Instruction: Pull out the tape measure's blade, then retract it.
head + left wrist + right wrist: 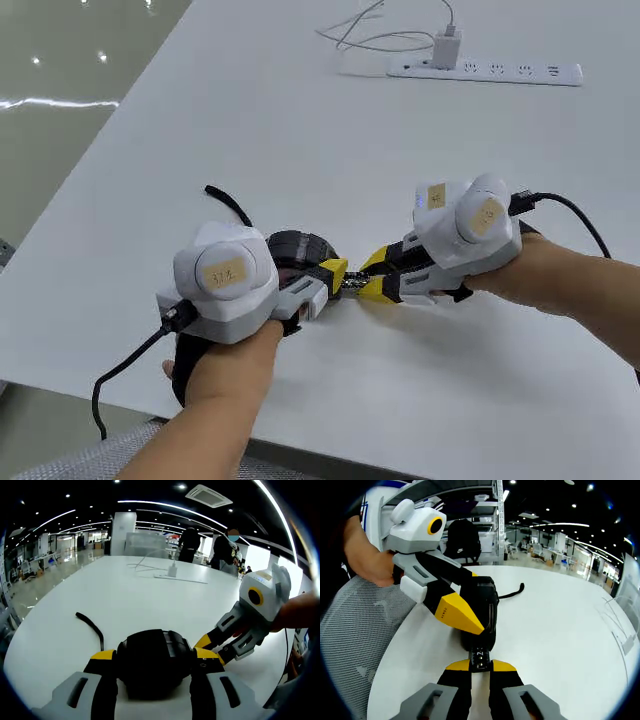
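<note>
A black tape measure (297,252) rests on the white table (300,130), its black wrist strap (228,203) trailing behind it. My left gripper (155,661) is shut on the tape measure's body (154,657), yellow tips on either side. My right gripper (480,666) is shut on the blade's end hook (479,658), right at the case mouth (479,635). In the head view the two grippers meet tip to tip, with the hook (353,283) between the left gripper (325,280) and the right gripper (372,275). Almost no blade shows outside the case.
A white power strip (485,70) with a plugged-in charger (446,47) and white cable (370,35) lies at the far side of the table. The table's near edge (330,462) runs just under my left forearm. People stand beyond the table in the left gripper view.
</note>
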`<state>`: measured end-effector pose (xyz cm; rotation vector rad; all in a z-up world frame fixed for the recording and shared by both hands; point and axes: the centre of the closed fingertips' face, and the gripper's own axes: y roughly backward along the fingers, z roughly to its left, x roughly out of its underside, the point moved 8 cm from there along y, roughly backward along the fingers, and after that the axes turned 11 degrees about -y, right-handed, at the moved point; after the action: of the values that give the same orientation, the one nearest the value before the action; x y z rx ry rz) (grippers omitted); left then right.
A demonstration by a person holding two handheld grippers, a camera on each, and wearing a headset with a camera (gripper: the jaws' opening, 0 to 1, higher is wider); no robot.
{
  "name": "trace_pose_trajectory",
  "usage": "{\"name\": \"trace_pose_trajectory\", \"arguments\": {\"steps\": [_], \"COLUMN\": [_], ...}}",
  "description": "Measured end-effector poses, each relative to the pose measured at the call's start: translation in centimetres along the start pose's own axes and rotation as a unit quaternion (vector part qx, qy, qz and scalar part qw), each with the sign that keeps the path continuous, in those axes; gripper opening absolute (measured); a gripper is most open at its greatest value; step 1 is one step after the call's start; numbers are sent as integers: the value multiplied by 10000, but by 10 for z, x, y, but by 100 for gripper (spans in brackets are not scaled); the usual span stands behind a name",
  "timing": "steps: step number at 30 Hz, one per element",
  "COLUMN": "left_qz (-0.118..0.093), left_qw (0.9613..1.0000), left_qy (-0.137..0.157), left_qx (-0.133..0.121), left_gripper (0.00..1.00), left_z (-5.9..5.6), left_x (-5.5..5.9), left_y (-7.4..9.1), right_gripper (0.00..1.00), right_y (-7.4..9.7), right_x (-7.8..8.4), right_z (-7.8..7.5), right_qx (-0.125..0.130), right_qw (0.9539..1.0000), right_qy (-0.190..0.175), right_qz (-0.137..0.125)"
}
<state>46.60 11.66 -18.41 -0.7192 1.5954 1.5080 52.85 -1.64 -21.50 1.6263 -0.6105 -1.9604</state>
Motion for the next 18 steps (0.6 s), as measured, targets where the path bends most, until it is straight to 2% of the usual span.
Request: {"name": "trace_pose_trajectory", "arguments": {"steps": [18], "left_qz": [-24], "left_qw": [10000], "left_qy": [40], "left_qx": [1], "left_gripper": [53], "left_z": [1], "left_x": [0], "left_y": [0], "right_gripper": [8], "right_y": [-7], "right_x": [-7], "right_z": [3], "right_qx": [-9], "right_qw": [10000], "right_qy": [21], "right_qz": [30]}}
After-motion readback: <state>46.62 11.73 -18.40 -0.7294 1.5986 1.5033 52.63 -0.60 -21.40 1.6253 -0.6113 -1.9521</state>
